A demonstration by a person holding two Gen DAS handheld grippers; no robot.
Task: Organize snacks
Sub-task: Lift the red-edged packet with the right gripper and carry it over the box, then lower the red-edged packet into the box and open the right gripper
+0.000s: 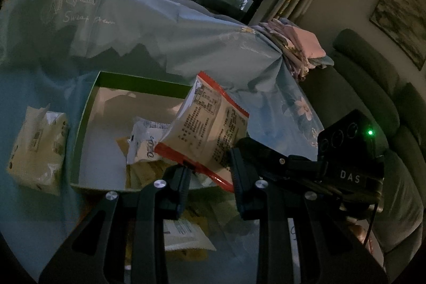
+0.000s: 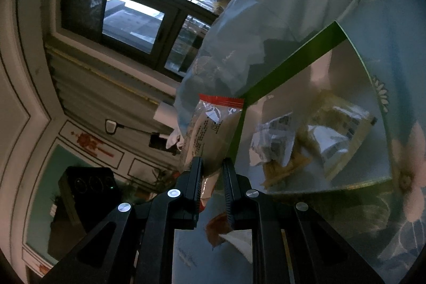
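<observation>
A red-edged white snack packet (image 1: 206, 124) hangs in the air over the near right corner of a green-rimmed box (image 1: 138, 80). My right gripper (image 2: 211, 172) is shut on this packet (image 2: 210, 121); its black body shows in the left wrist view (image 1: 266, 159). My left gripper (image 1: 209, 177) is open and empty just below the packet. Inside the box lie a white packet (image 1: 145, 143) and yellow packets (image 2: 338, 129).
A cream snack bag (image 1: 37, 151) lies on the blue floral cloth (image 1: 159, 25) left of the box. More packets (image 1: 183, 233) lie under my left gripper. Folded cloths (image 1: 300, 49) sit on a grey sofa (image 1: 372, 103) at right.
</observation>
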